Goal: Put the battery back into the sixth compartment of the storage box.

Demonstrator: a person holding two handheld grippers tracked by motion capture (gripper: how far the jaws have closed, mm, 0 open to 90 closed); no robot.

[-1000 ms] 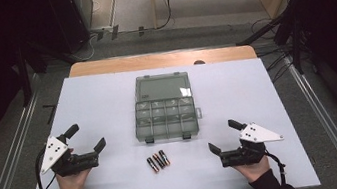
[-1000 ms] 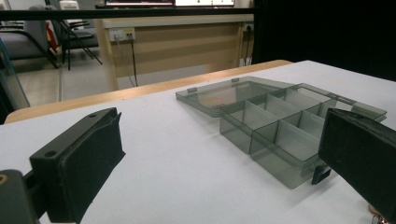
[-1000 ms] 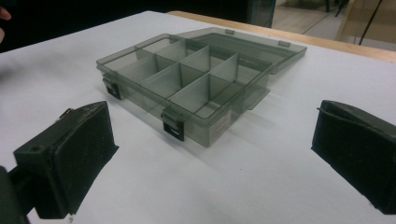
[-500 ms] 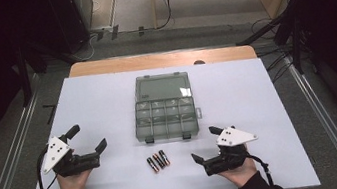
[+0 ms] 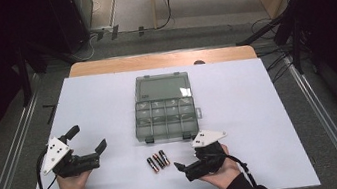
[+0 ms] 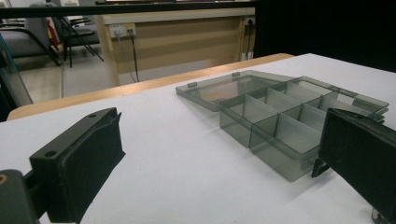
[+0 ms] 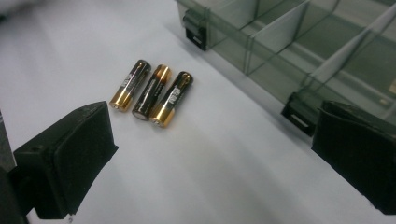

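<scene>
Three batteries (image 5: 158, 160) lie side by side on the white tabletop (image 5: 270, 109), touching one another, just in front of the smoky grey compartment box (image 5: 166, 118). In the right gripper view the batteries (image 7: 152, 95) show black bodies with gold ends, all pointing the same slanted way, near the box's front wall (image 7: 261, 60) and its two black latches.

The box sits at the middle of the tabletop with its clear lid (image 5: 163, 86) folded flat away from the person. Its divided compartments look bare as far as the views show; the left gripper view sees through the nearest cells (image 6: 285, 126) to the white surface beneath.

The right gripper (image 5: 189, 159) is held low over the tabletop just right of the batteries, aimed toward them, its jaws spread wide apart and grasping nothing; the batteries lie ahead of the gap, nearer the left-hand jaw in its own view. The right hand (image 5: 223, 169) grips it from behind, cable trailing off toward the person.

The left gripper (image 5: 87, 139) rests well apart at the left side of the tabletop, held by the left hand (image 5: 74, 179), its jaws likewise released and bare, pointed toward the box
</scene>
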